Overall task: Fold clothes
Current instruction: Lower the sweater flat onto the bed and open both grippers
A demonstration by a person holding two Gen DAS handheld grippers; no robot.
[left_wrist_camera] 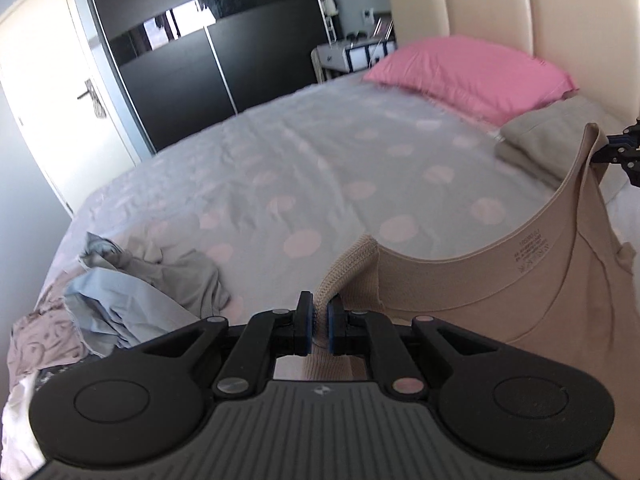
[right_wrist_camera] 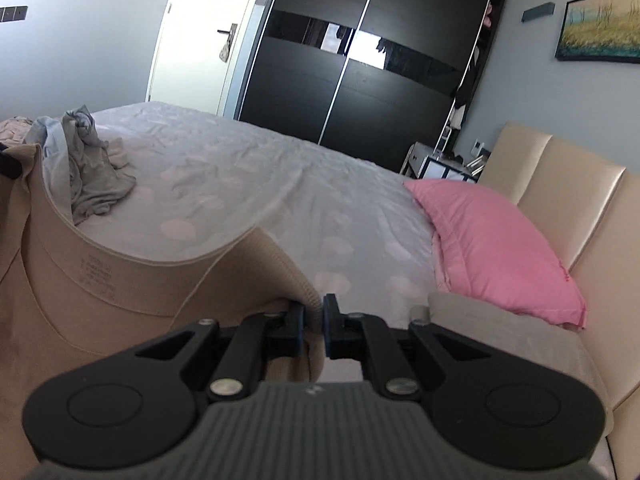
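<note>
A beige tank top (left_wrist_camera: 500, 280) hangs stretched between my two grippers above the bed. My left gripper (left_wrist_camera: 320, 320) is shut on one ribbed shoulder strap (left_wrist_camera: 352, 264). My right gripper (right_wrist_camera: 314, 322) is shut on the other strap (right_wrist_camera: 280, 264); it also shows in the left wrist view (left_wrist_camera: 616, 152) at the far right edge. The top's neckline sags between them, with a printed label (right_wrist_camera: 96, 272) on the inside. The rest of the top (right_wrist_camera: 80, 320) hangs below, out of sight.
The bed (left_wrist_camera: 320, 152) has a grey sheet with pink dots. A pile of unfolded clothes (left_wrist_camera: 132, 288) lies at its foot. A pink pillow (left_wrist_camera: 472, 72) and a folded grey-beige garment (left_wrist_camera: 552, 140) lie by the headboard (left_wrist_camera: 520, 4). A black wardrobe (right_wrist_camera: 360, 60) stands beyond.
</note>
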